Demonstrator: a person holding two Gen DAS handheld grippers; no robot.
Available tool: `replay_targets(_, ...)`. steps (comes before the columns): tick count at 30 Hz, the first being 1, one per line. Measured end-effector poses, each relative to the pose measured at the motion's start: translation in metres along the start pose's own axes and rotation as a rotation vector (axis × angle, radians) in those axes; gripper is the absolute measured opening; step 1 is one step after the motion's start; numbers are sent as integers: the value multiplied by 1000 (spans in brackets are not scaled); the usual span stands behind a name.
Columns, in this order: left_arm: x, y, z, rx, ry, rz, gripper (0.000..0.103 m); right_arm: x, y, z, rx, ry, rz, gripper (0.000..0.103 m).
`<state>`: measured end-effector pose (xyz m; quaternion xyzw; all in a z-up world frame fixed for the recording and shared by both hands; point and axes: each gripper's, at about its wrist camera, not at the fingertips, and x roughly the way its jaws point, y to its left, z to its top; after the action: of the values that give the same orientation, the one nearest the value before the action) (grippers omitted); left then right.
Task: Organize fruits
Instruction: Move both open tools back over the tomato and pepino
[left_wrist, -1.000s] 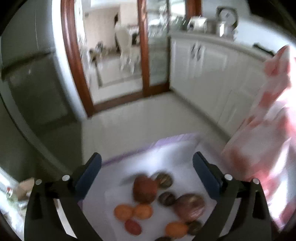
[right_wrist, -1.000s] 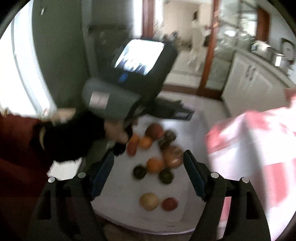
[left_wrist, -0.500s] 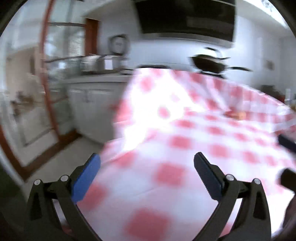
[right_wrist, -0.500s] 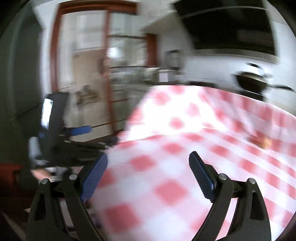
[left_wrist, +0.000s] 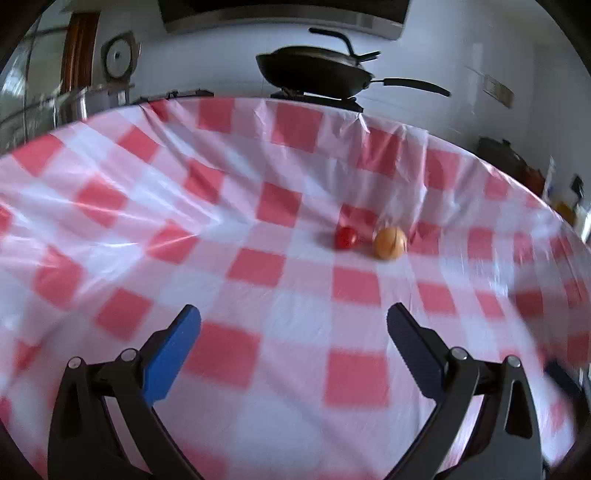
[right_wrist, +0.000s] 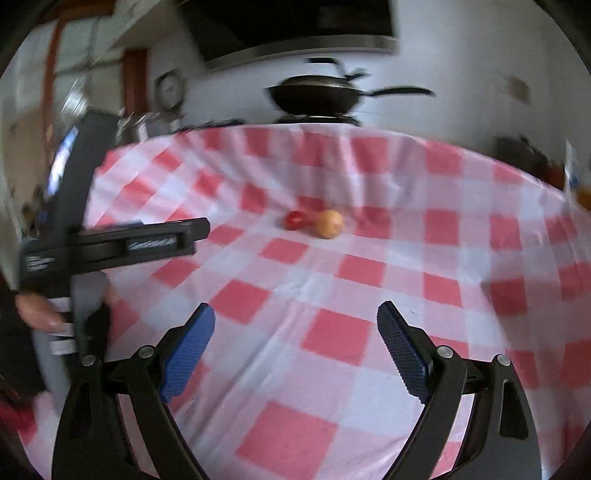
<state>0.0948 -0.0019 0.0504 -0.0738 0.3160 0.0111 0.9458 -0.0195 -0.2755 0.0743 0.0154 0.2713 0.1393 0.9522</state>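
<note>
A small red fruit (left_wrist: 346, 237) and a round orange fruit (left_wrist: 390, 243) lie side by side on a red-and-white checked tablecloth (left_wrist: 258, 266), far ahead of both grippers. They also show in the right wrist view: the red fruit (right_wrist: 294, 220) and the orange fruit (right_wrist: 329, 223). My left gripper (left_wrist: 293, 325) is open and empty above the cloth. My right gripper (right_wrist: 296, 322) is open and empty. The left gripper's body (right_wrist: 110, 247) shows at the left of the right wrist view.
A black pan (left_wrist: 314, 75) sits on a stove behind the table's far edge. A wall clock (left_wrist: 118, 55) and kitchen items stand at the back left. Dark objects (left_wrist: 517, 162) sit past the table's right edge.
Both grippers swung away from the white tray of several fruits toward the checked table. The two fruits on the cloth have come into view. Both jaws stayed open.
</note>
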Motion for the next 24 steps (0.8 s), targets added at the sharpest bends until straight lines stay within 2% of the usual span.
replay_targets(4, 43, -6, 17, -95, 45, -22, 101, -5, -37, 2, 158, -2, 16, 87)
replay_targets(9, 84, -11, 36, -138, 49, -25, 101, -4, -64, 0, 277, -15, -24, 87)
replay_targets(11, 94, -9, 37, -142, 73, -67, 101, -1, -71, -2, 314, -7, -29, 87)
replay_targets(13, 90, -5, 35, -136, 60, -130, 101, 0, -73, -2, 337, -15, -31, 87)
replay_targets(15, 87, -4, 33, -121, 41, -121, 101, 3, -74, -1, 351, -24, -30, 87)
replay_targets(19, 93, -5, 33, -116, 71, -137, 101, 27, -68, 17, 310, -6, -42, 87)
replay_targets(24, 93, -8, 31, -97, 82, -143, 101, 99, -53, 55, 187, 155, -114, 86)
